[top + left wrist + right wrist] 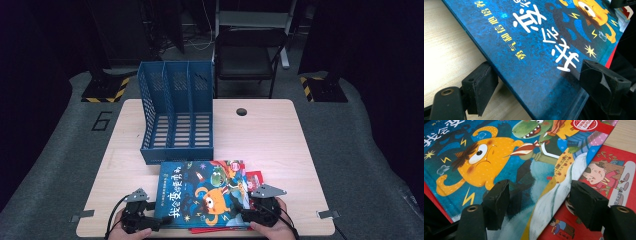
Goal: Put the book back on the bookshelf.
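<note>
A blue picture book (200,192) with an orange monster on its cover lies on top of a red book (255,177) near the table's front edge. My left gripper (159,220) is at the blue book's left side. In the left gripper view it (541,77) stands open across the blue book (531,50): one jaw on the wood beside its edge, the other over the cover. My right gripper (246,214) is at the right side. In its own view it (544,195) stands open, one jaw over the blue book (486,157), the other over the red book (614,177).
A blue three-slot file rack (175,115) stands on the wooden table (270,135) just behind the books, its open side toward me. A cable hole (242,111) sits at the table's back middle. A black chair (250,55) stands beyond the far edge.
</note>
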